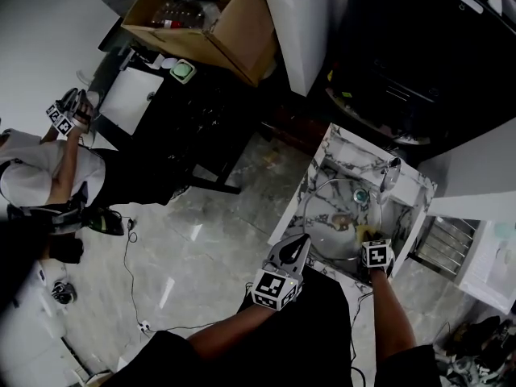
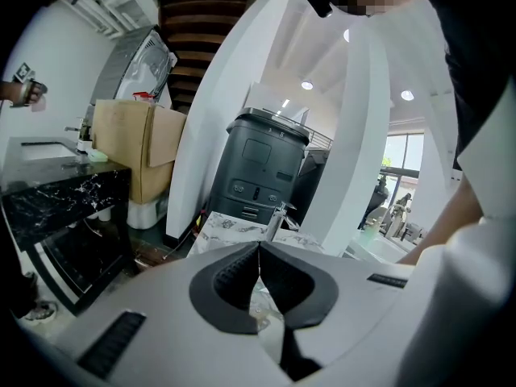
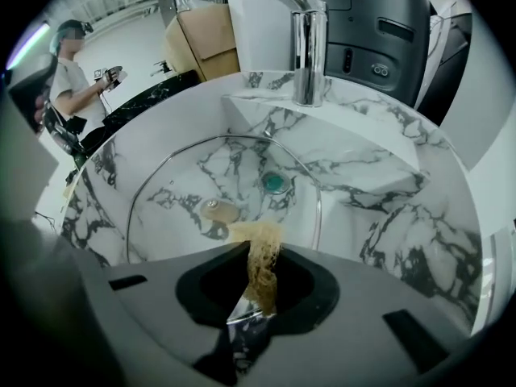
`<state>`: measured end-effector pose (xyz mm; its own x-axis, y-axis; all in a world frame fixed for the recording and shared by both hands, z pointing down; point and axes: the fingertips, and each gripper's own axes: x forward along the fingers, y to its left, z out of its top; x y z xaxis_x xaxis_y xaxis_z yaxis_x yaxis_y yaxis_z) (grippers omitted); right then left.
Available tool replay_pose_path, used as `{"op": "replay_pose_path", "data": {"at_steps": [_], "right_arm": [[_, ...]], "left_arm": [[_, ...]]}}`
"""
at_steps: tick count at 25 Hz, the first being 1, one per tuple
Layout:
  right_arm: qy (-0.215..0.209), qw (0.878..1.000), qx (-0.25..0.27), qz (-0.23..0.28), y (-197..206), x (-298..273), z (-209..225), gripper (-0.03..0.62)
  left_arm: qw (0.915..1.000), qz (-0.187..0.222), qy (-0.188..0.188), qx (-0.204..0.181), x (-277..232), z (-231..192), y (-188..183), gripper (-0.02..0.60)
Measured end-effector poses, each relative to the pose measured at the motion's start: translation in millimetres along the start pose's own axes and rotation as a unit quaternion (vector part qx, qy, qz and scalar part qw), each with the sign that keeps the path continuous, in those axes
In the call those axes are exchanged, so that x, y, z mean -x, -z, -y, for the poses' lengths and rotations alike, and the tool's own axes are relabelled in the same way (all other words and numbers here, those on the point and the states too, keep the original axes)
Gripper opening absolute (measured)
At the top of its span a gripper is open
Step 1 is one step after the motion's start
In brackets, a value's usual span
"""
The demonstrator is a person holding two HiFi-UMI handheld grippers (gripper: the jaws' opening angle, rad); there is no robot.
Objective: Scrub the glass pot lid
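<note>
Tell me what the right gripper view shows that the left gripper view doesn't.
Only the right gripper view: the lid lying in the sink, the drain, and the scrubber clamped in the right gripper. Only the left gripper view: the left gripper with its jaws shut together, ceiling lights, a window. Both: the faucet, the box, the grey unit.
</note>
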<state>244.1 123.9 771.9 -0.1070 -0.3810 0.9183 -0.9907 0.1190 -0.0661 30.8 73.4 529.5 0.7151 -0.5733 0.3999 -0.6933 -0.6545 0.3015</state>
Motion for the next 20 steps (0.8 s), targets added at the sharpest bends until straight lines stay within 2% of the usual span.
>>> {"op": "replay_pose_path", "data": {"at_steps": [11, 15, 20], "right_arm": [[-0.052, 0.998, -0.017, -0.04, 10, 1, -52, 0.068], [-0.07, 0.996, 0.0, -0.046, 4, -4, -69, 0.069], [-0.092, 0.993, 0.054, -0.052, -8, -13, -94, 0.067]], "left_arm": [[0.9998, 0.004, 0.014, -0.013, 12, -8, -5, 0.017], [0.9997, 0.007, 0.016, -0.015, 13, -10, -7, 0.017], [0.9999, 0.004, 0.008, -0.014, 18, -15, -5, 0.017]]}}
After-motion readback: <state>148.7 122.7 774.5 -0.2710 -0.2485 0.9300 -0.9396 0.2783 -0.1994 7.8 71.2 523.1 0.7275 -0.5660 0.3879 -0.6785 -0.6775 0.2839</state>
